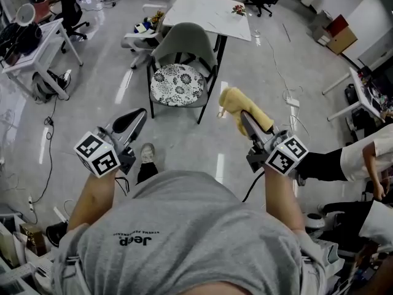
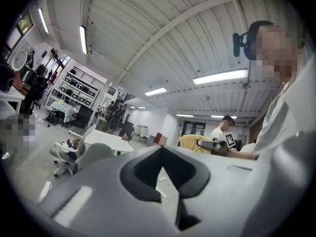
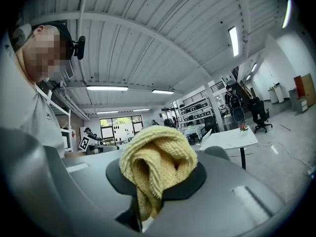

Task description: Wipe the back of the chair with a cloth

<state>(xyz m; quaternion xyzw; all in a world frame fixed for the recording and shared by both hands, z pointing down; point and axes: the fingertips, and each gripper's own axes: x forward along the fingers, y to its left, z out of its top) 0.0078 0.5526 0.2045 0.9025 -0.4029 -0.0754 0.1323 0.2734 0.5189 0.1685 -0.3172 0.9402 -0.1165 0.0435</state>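
Note:
The grey chair (image 1: 183, 40) with a patterned seat cushion (image 1: 177, 85) stands on the floor ahead of me, its front toward me. It shows small in the left gripper view (image 2: 93, 154) and the right gripper view (image 3: 217, 152). My right gripper (image 1: 244, 117) (image 3: 157, 182) is shut on a folded yellow cloth (image 1: 238, 105) (image 3: 155, 157), held up to the right of the chair and clear of it. The cloth (image 2: 190, 141) is also in the left gripper view. My left gripper (image 1: 135, 119) (image 2: 162, 151) hangs left of the chair, jaws shut on nothing.
A white table (image 1: 209, 11) (image 3: 229, 138) with a small flower pot stands right behind the chair. A white office chair (image 1: 138, 42) is to its left and a desk (image 1: 37, 48) is farther left. A person (image 1: 362, 158) sits at the right. Cables lie on the floor.

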